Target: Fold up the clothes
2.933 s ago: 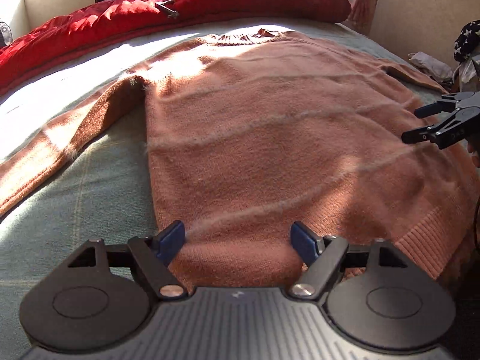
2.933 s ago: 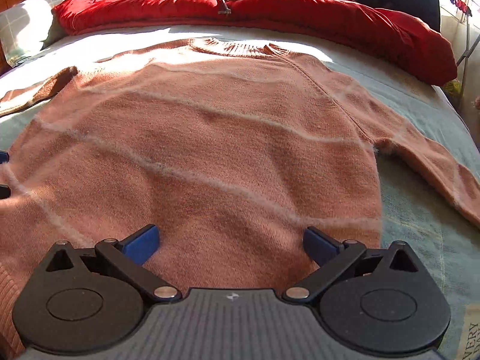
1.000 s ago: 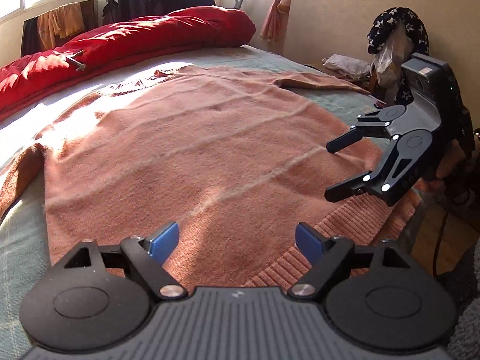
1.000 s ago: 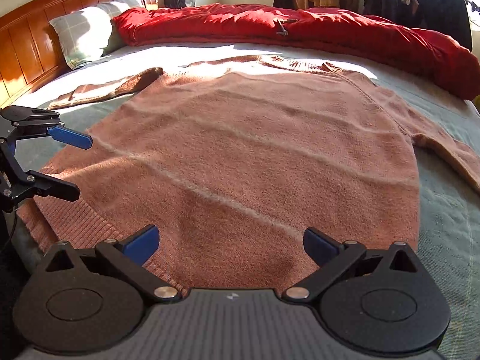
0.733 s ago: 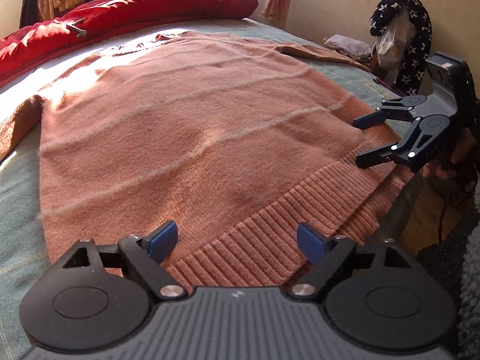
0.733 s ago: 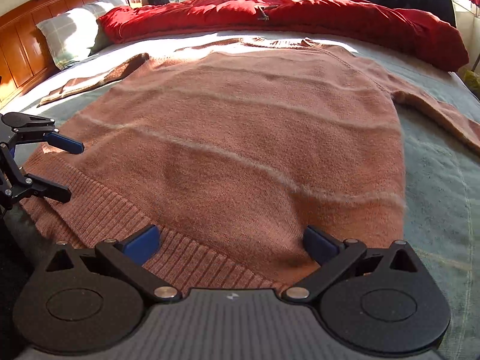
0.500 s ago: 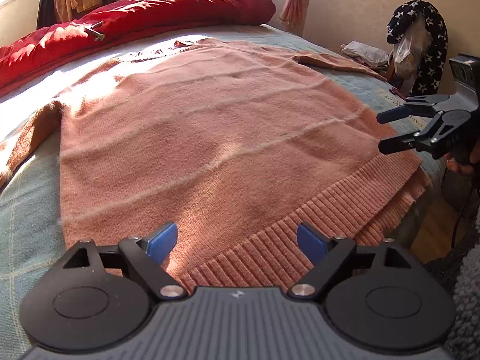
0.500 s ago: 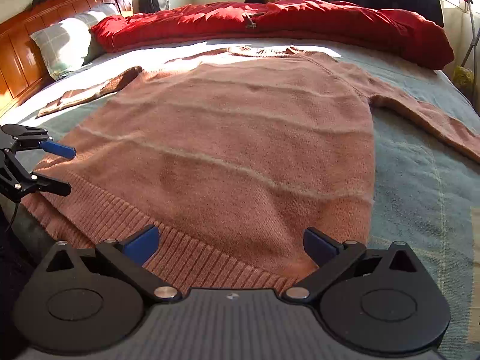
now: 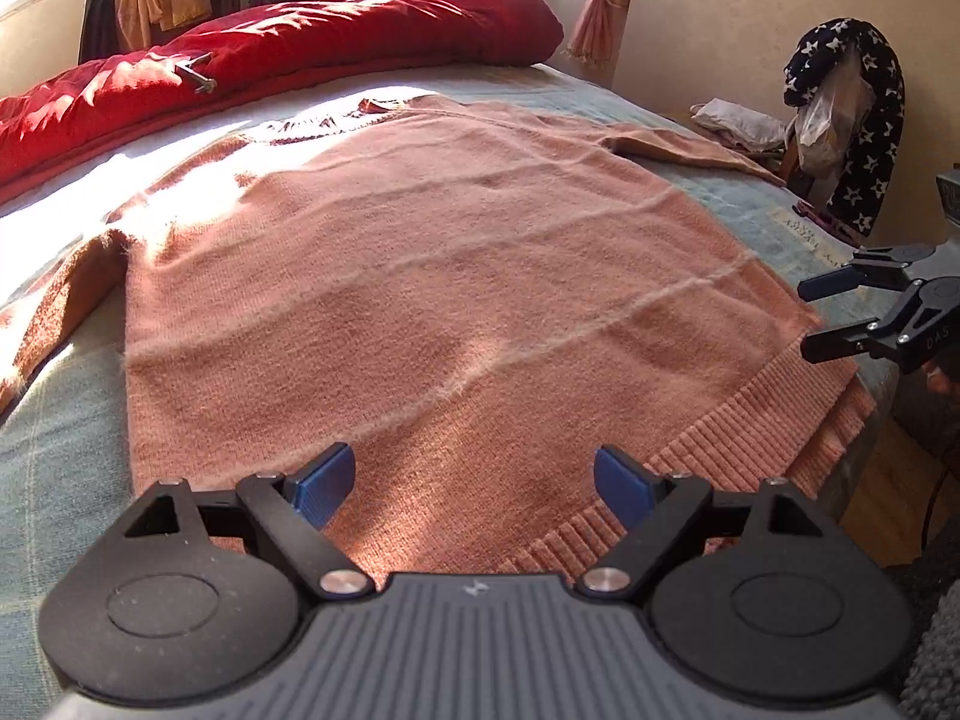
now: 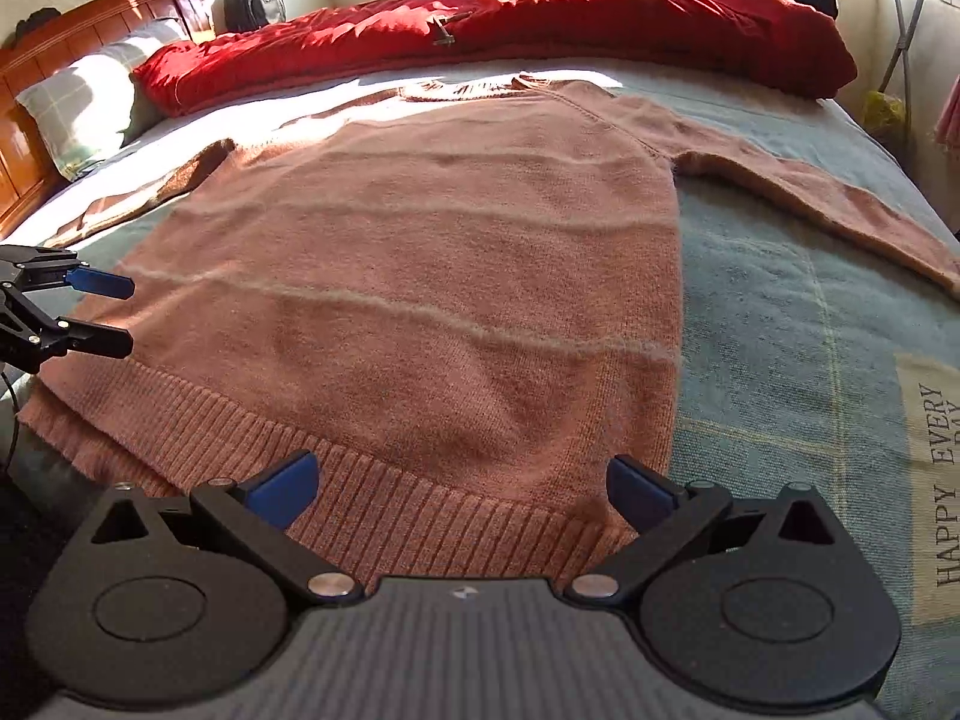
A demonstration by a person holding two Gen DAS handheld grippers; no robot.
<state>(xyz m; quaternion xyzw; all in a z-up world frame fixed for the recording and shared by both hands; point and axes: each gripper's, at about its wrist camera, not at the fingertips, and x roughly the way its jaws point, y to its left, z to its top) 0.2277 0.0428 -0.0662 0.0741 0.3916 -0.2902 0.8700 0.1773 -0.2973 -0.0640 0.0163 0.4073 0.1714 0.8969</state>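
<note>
A salmon-pink knit sweater [image 9: 432,276] [image 10: 456,276] with thin pale stripes lies flat on the bed, sleeves spread out to both sides, ribbed hem toward me. My left gripper [image 9: 474,483] hovers open over the hem near its left corner, nothing between its blue pads. My right gripper [image 10: 459,489] is open above the hem's right corner, also empty. Each gripper shows in the other's view: the right gripper [image 9: 816,318] at the sweater's far hem corner, the left gripper [image 10: 102,312] beside the opposite corner.
A red duvet [image 10: 510,24] is bunched along the far side of the bed. A checked pillow [image 10: 84,102] and wooden headboard [image 10: 90,42] stand at the left. The blue-green blanket [image 10: 798,360] covers the bed. A star-patterned cloth [image 9: 852,120] hangs beyond the bed's right edge.
Both grippers have drawn back and apart along the hem, each settling toward its own corner. Both stay open; the sweater has not moved.
</note>
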